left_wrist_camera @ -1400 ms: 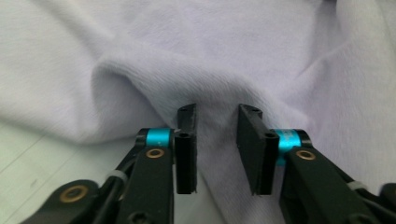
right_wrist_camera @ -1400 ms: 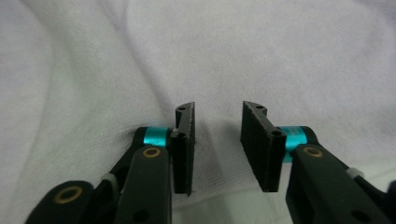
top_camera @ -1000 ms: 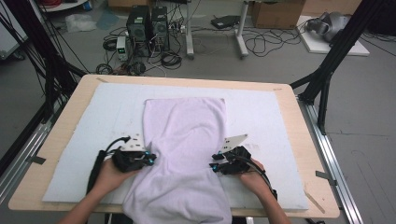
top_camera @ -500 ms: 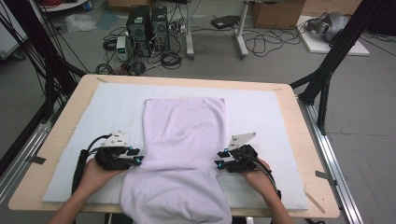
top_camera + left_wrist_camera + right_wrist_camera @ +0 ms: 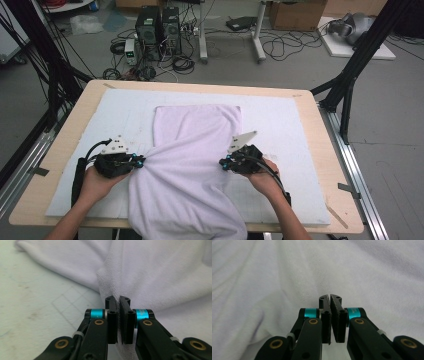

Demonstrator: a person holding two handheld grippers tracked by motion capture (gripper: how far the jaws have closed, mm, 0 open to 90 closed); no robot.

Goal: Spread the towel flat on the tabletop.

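Observation:
A pale lilac towel (image 5: 195, 150) lies lengthwise on the white mat (image 5: 280, 120), its near end hanging over the table's front edge. My left gripper (image 5: 141, 161) is at the towel's left edge, and creases fan out from its tips. In the left gripper view a fold of the towel (image 5: 162, 272) sits pinched in my left gripper (image 5: 117, 298), whose jaws have just been closing on it. My right gripper (image 5: 222, 162) is at the towel's right edge. Its jaws have just closed, and in the right gripper view my right gripper (image 5: 329, 296) is shut with its tips in the towel (image 5: 287, 272).
The wooden table (image 5: 75, 125) shows bare strips around the mat (image 5: 37, 302). Black frame posts (image 5: 350, 75) stand at both sides. Computer boxes (image 5: 157, 25) and cables lie on the floor beyond the far edge.
Both grippers drew outward from the towel, then came back onto its side edges with their jaws together. The towel's middle is now pulled into creases toward the left gripper, and the right hand is a little higher.

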